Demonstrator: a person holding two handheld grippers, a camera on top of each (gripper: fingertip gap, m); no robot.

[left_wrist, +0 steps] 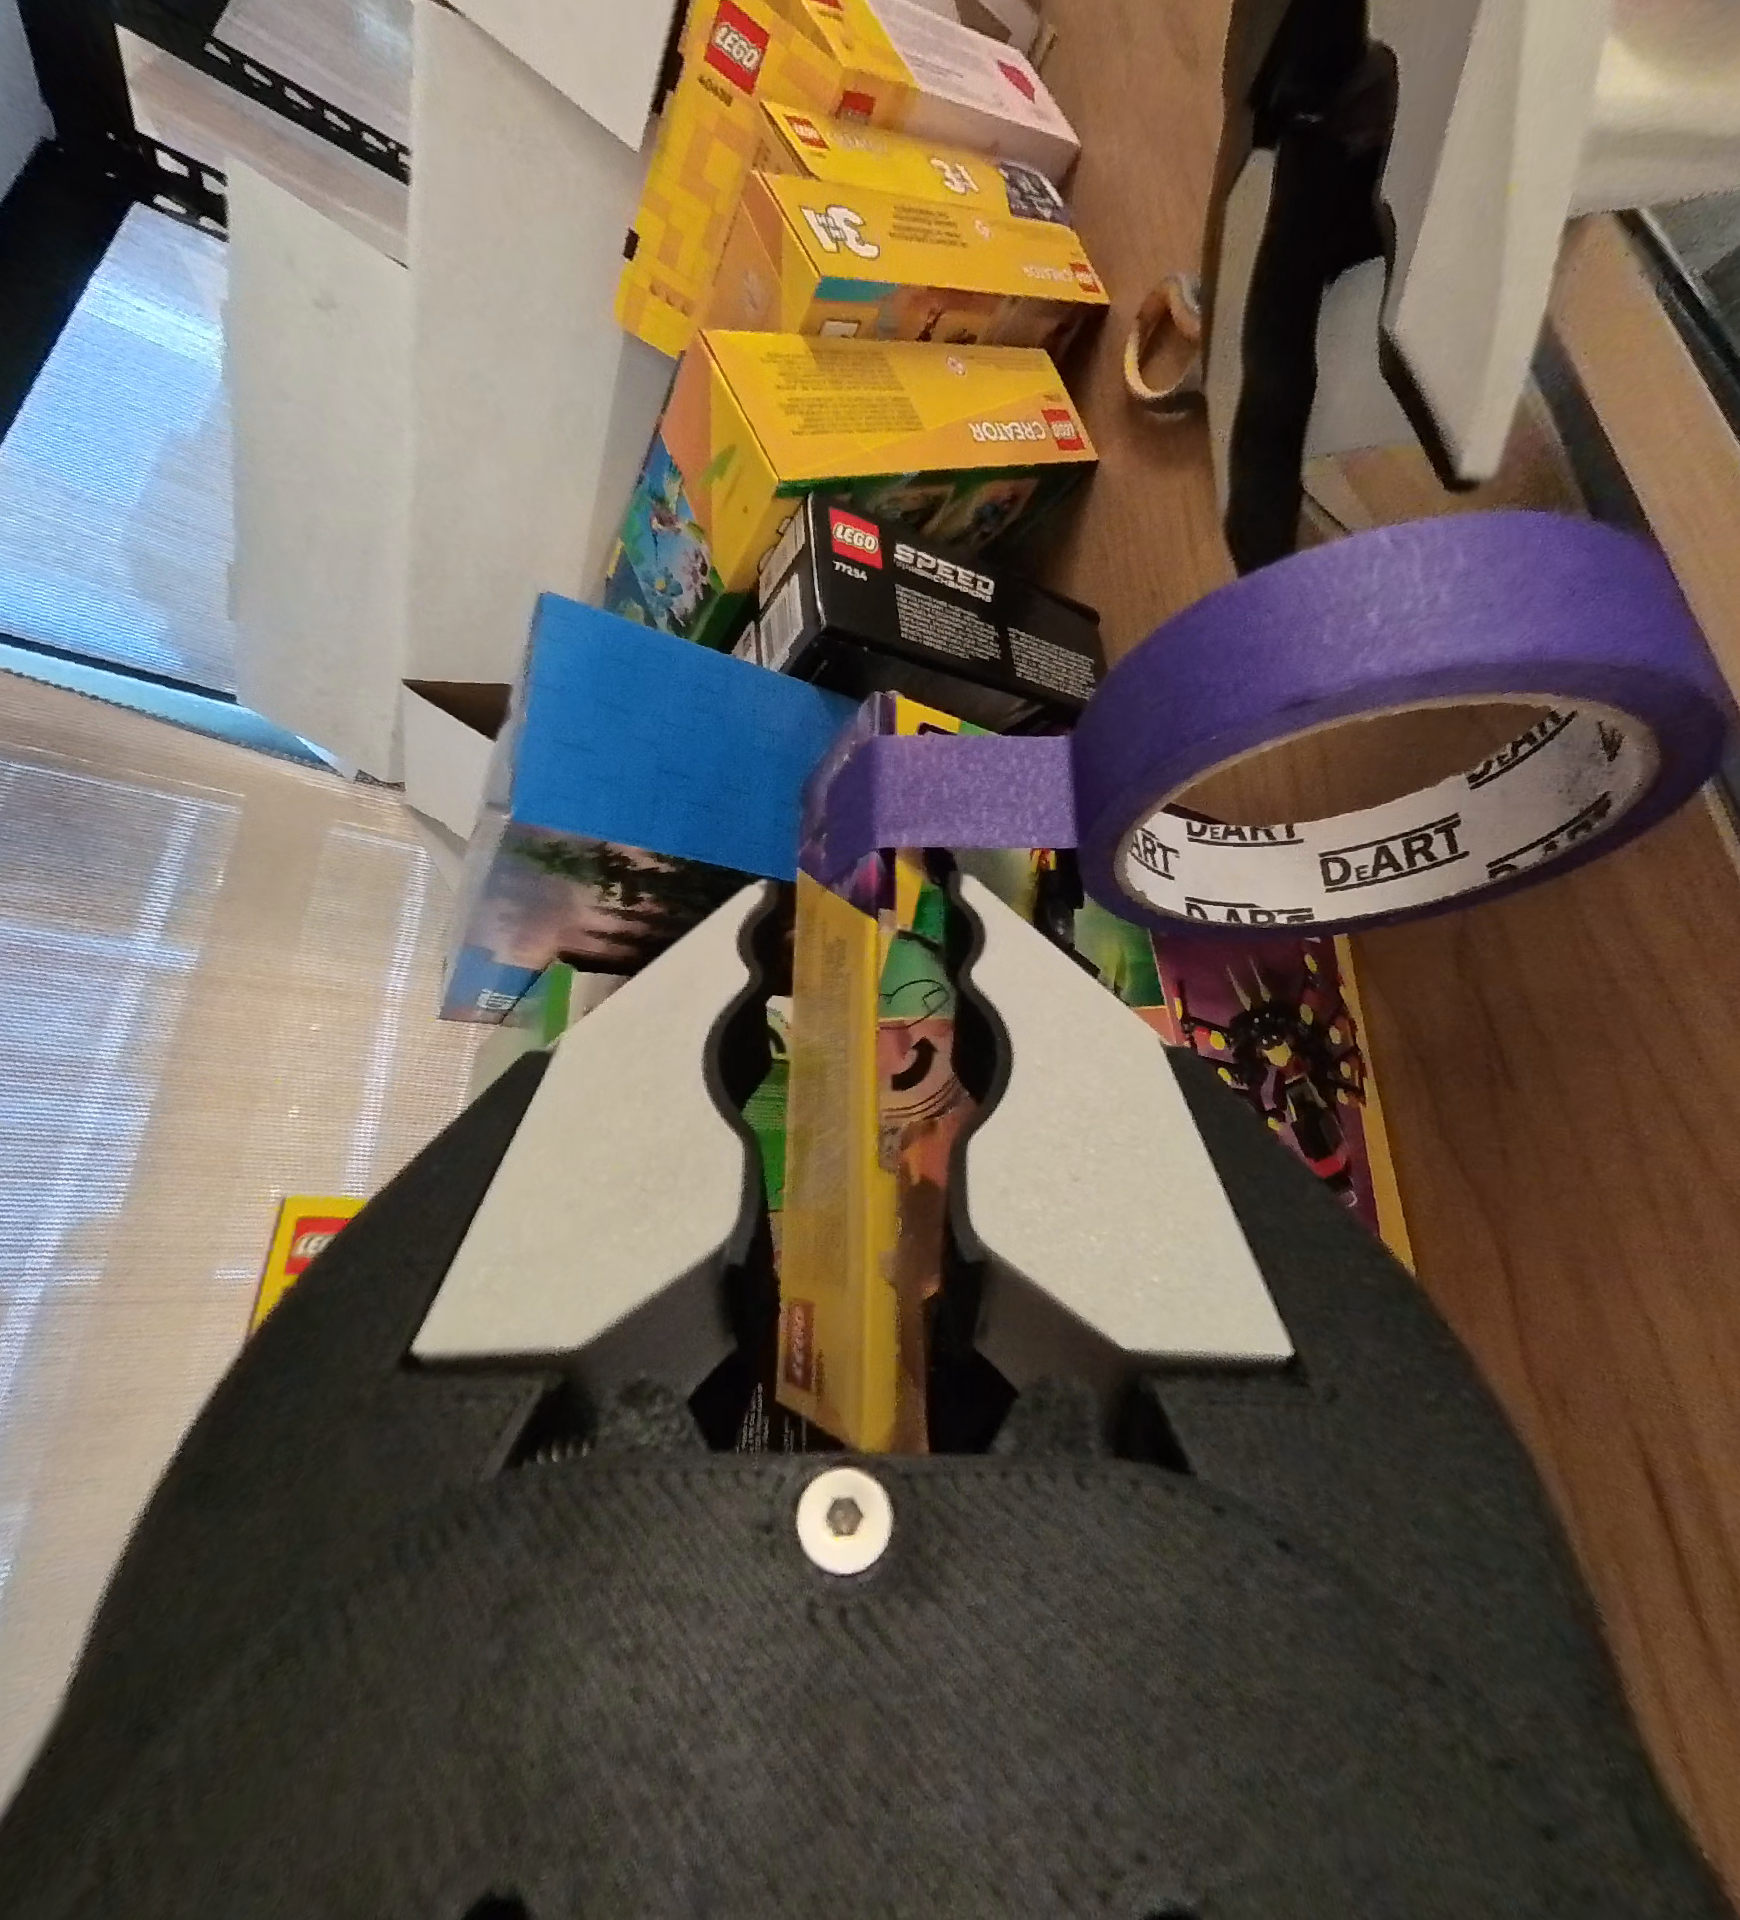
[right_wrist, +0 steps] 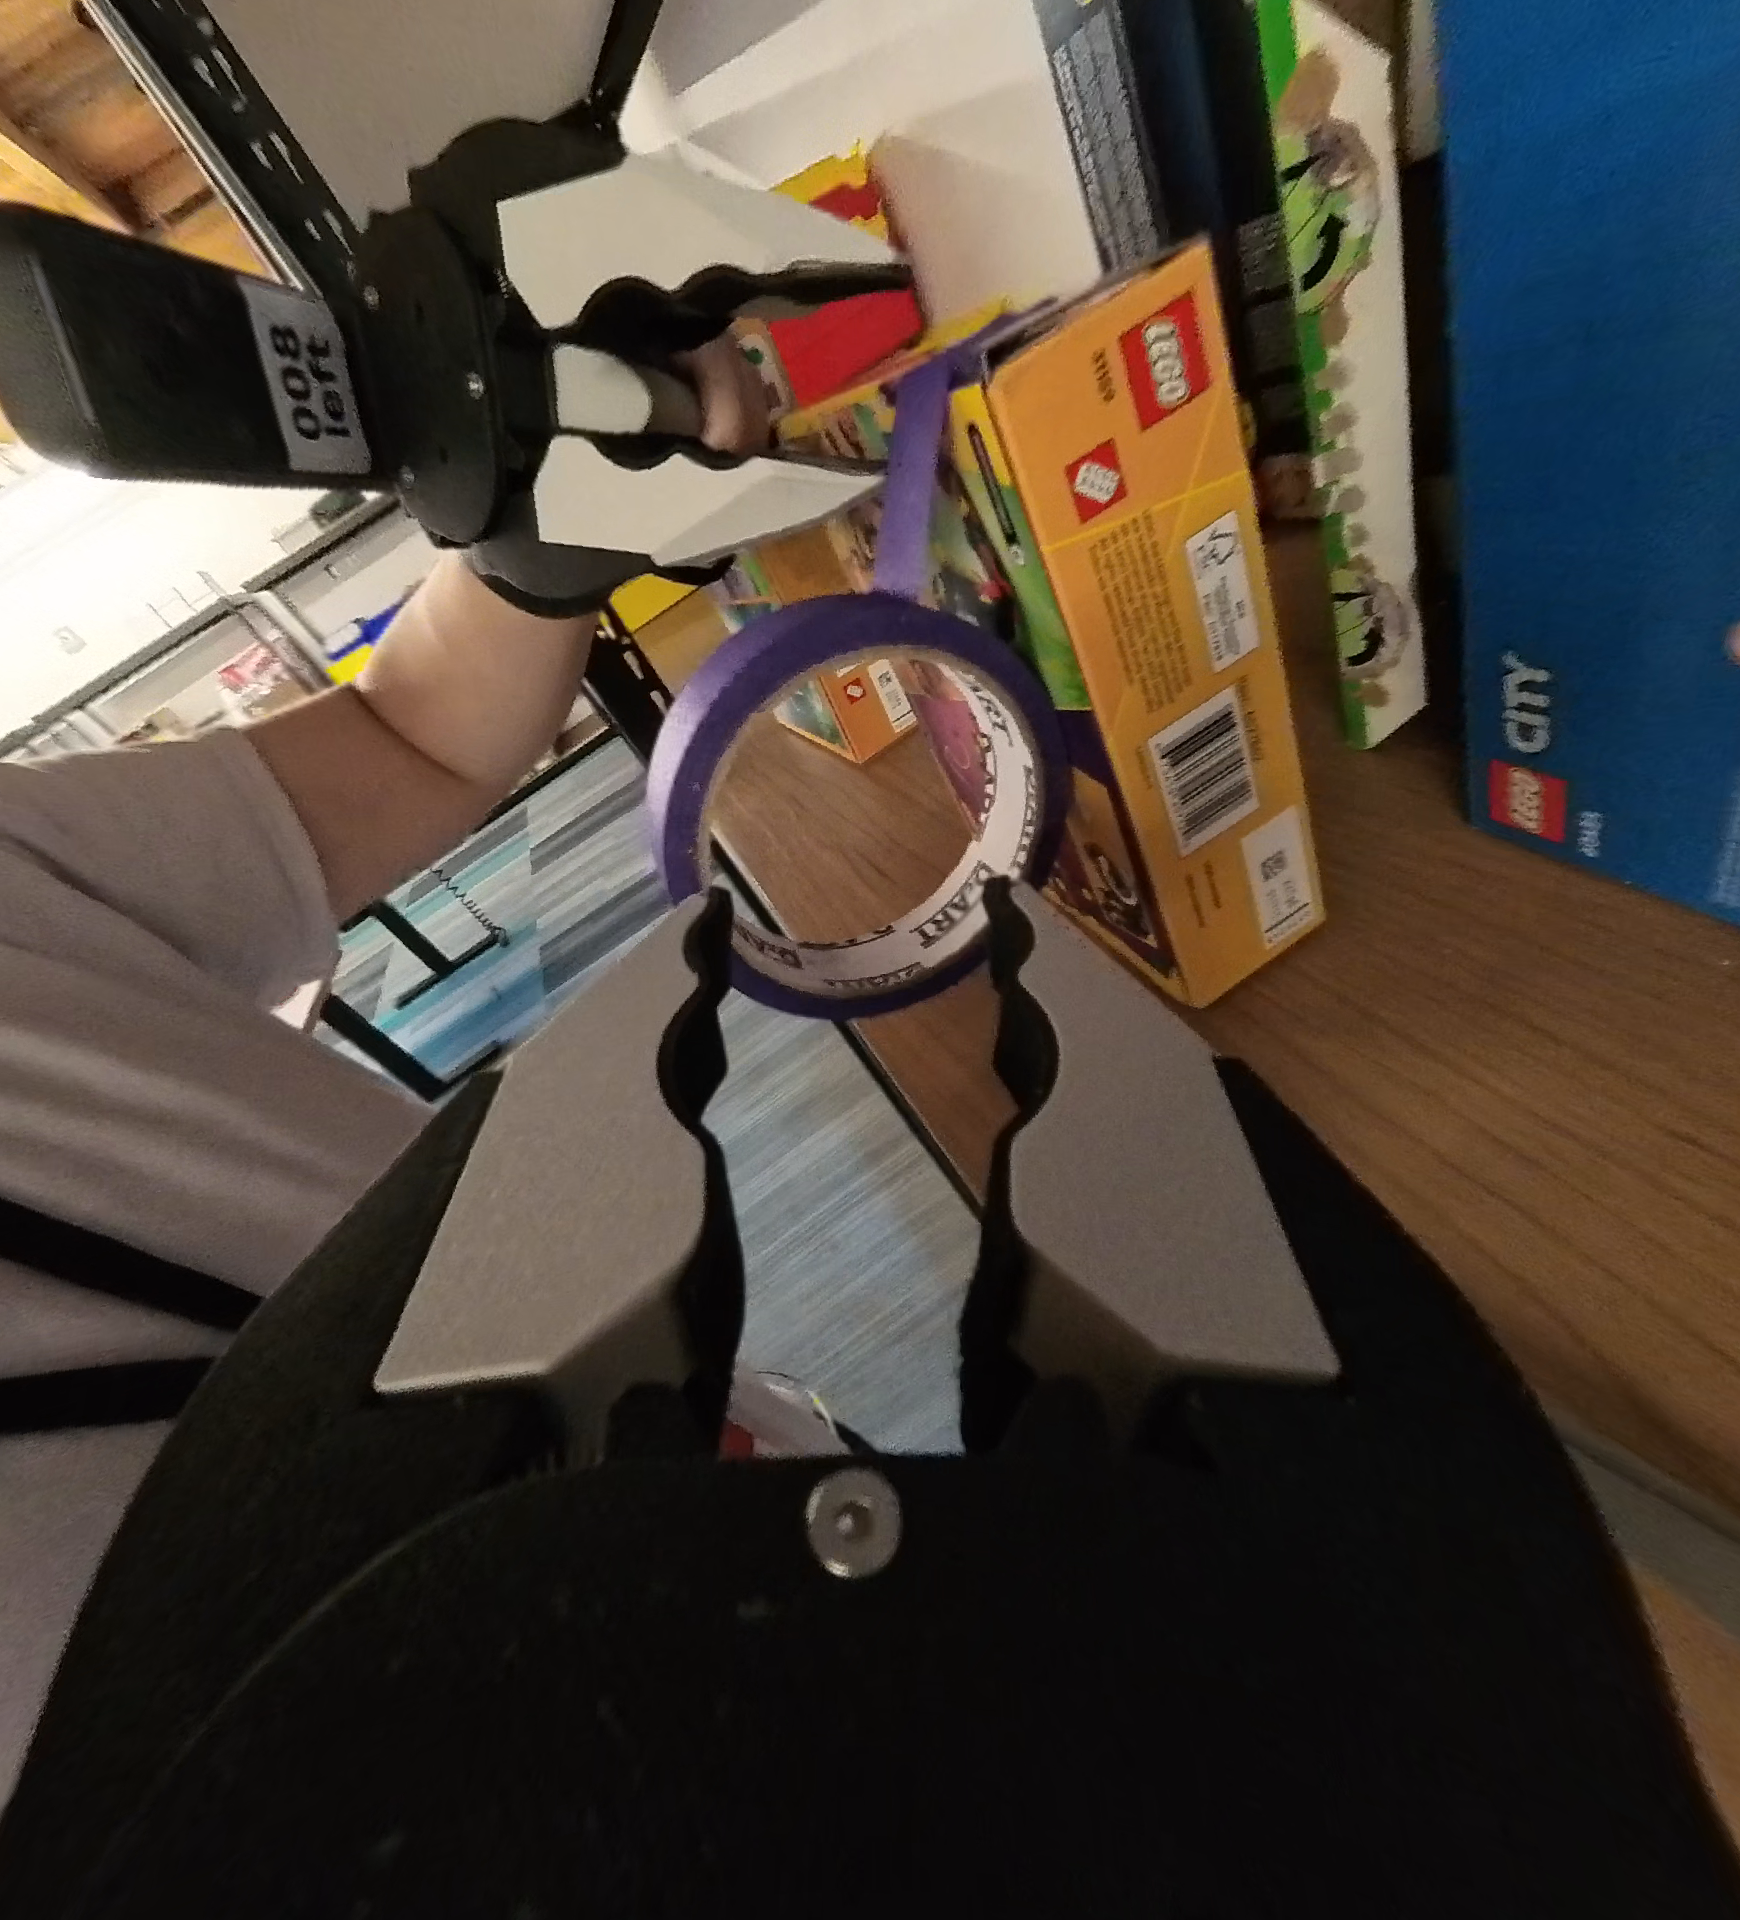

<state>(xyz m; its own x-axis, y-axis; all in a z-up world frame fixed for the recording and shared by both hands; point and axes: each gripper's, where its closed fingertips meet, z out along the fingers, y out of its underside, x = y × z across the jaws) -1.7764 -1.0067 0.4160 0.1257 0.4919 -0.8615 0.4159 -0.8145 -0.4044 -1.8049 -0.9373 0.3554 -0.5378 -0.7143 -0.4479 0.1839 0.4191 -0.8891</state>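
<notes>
Where the left gripper has its jaws clenched on a thin yellow cardboard toy box, the box stands on edge between the grey fingers, pinched across its narrow thickness so that, as I judge it, its far end is held steady for taping; the jaws are closed to about the box's thickness. A strip of purple paper tape is stuck over that far end and runs taut to the right to the purple roll of masking tape with a white printed core, which suggests the roll is being held away to keep the strip stretched. In the right wrist view the right gripper has its jaws spread moderately and grasping that roll at its near rim, the black wavy fingertips pressing on either side of the ring. Beyond, the left gripper shows farther off, held by a person's bare forearm with a grey sleeve. Around them, on the wooden desk, an orange-yellow toy box stands just beside the roll, a large blue box behind it; the left wrist view shows a row of yellow boxes, a black box and a small tan tape roll well apart
</notes>
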